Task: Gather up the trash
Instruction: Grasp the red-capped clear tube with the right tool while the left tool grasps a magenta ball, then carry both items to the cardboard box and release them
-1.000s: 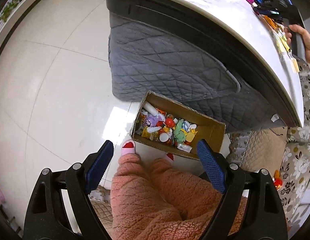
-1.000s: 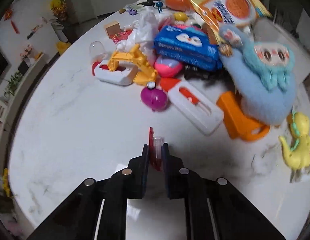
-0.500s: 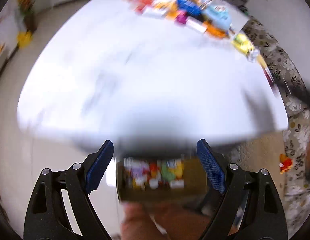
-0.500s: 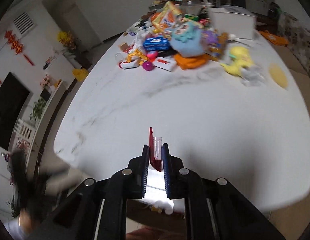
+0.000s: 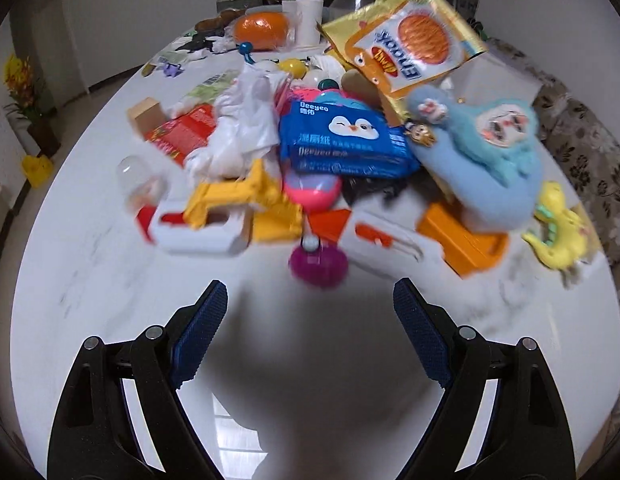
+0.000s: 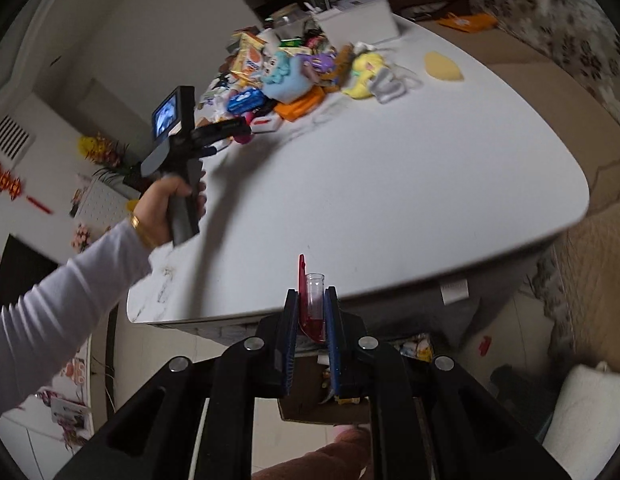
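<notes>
Overhead, the left gripper [image 5: 305, 338] tilts down at the table [image 5: 89, 264], empty jaws closing, while the right gripper's [image 6: 313, 312] clamp a small tube [image 6: 314, 304].

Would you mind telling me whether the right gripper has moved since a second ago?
Yes. The right gripper, shut on a small tube, has pulled back from the toy pile past the table edge, above the box.

White marble worktop [image 5: 89, 264], rounded edge. Beyond its far-left edge stood yellow flowers [image 5: 19, 80] over a yellow bin [image 5: 37, 168]. Off its right edge lay floral upholstery [image 5: 582, 148]. At its far end stood a white box [image 6: 356, 20].
</notes>
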Available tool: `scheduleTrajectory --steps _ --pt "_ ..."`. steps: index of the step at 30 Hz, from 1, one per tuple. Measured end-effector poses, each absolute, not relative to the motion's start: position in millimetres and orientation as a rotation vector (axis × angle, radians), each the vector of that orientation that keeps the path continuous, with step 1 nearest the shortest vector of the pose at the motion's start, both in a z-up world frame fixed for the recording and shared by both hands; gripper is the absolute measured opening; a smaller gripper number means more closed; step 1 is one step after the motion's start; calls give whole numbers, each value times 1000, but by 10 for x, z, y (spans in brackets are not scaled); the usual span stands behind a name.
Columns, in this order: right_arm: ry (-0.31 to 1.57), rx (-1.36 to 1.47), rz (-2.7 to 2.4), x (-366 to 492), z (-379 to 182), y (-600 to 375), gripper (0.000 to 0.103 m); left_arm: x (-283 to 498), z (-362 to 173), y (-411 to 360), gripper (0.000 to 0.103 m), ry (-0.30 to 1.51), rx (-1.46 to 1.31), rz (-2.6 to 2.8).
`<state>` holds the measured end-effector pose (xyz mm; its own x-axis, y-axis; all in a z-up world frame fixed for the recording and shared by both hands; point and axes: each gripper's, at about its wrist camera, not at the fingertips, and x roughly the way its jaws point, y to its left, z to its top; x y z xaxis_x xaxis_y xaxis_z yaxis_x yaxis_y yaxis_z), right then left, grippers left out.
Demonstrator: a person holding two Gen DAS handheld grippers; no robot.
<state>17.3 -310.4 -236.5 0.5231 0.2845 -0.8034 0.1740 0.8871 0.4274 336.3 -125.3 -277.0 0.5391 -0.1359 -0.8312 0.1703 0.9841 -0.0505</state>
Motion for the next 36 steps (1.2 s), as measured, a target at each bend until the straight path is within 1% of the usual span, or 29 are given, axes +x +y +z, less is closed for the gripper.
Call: scheduleTrajectory --steps 1,2,3,5,10,13,18,21,25,30,32,36 --pt "1032 504 67 137 -2374 -3104 13 3402 -2784 -1258 73 990 41 -179" --pt "1034 503 65 94 -2374 -3095 13 3465 -2822 -1257 67 1008 33 -183" --pt "1036 494 56 67 -2376 -3079 13 3510 -2849 -1252 53 1025 26 -184" --pt "1039 495 56 58 -2391 -3058 13 3560 -2859 -1224 34 1024 29 -177" --pt "1032 506 68 89 -2379 -3011 13 3481 -2796 -1086 34 1012 0 -223" --pt "1036 485 89 153 -2364 -2930 13 3240 -2674 -981 34 990 11 -245" --pt "1068 421 152 254 -2355 -2705 13 2434 -2388 -710 34 975 84 -255" --pt "1094 387 191 265 -2375 -2571 13 1813 -2282 -482 34 1006 111 -255" --pt "1149 345 239 227 -2487 -2389 13 968 -2277 -260 34 1076 152 -262" --pt "1248 306 274 83 -2785 -2193 13 201 -2576 -33 34 1213 95 -233" --pt "1296 298 280 9 -2959 -2130 13 -17 -2833 14 34 1290 50 -215" --pt "1379 283 278 -77 -3360 -2059 13 -214 -3401 4 34 1405 -3 -181"
